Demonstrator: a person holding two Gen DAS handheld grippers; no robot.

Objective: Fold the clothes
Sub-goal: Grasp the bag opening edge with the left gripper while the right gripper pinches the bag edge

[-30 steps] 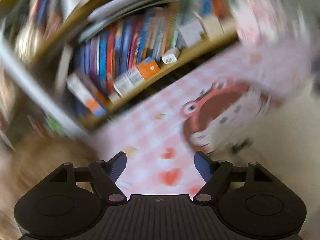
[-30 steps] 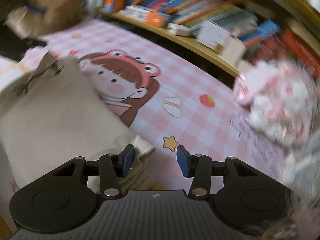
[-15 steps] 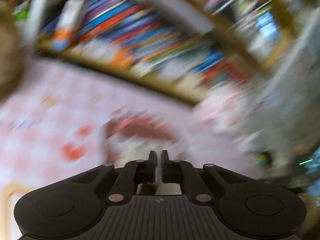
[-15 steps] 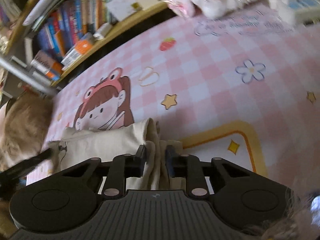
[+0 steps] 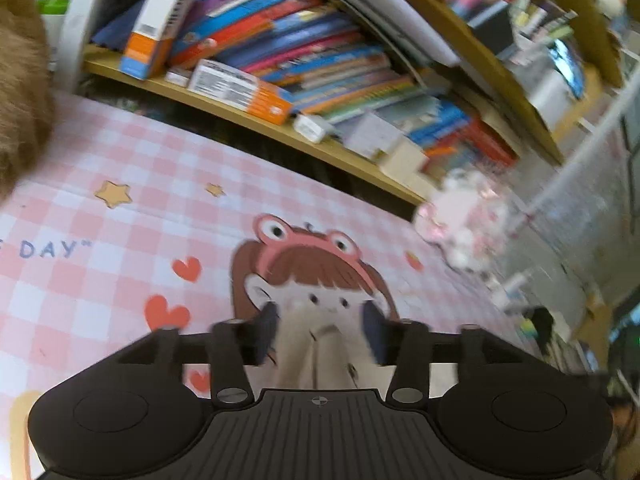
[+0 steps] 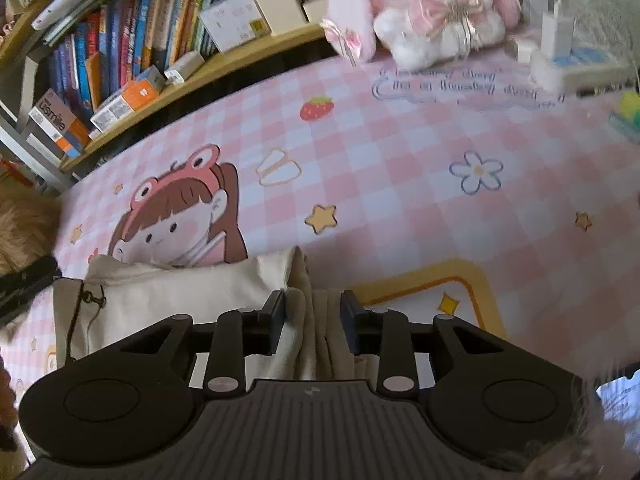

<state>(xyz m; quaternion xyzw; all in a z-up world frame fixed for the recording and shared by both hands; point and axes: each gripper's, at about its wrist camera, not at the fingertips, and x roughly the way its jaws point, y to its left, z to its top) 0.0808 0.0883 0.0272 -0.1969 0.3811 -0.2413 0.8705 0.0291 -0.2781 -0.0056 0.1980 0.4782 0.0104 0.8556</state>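
A cream garment with a thin black drawstring lies folded on the pink checked mat. In the right wrist view my right gripper is shut on a bunched fold at the garment's right end, and the cloth fills the gap between its fingers. In the left wrist view my left gripper stands open, its fingers blurred, with a strip of the cream garment lying loose between them over the cartoon girl print.
A wooden bookshelf packed with books and boxes runs along the far edge of the mat. A pink and white plush rabbit sits at the back right. A brown furry object lies at the mat's left end.
My left gripper was shut half a second ago and has now opened around the cloth. The right gripper's fingers stand slightly wider apart on the same fold.
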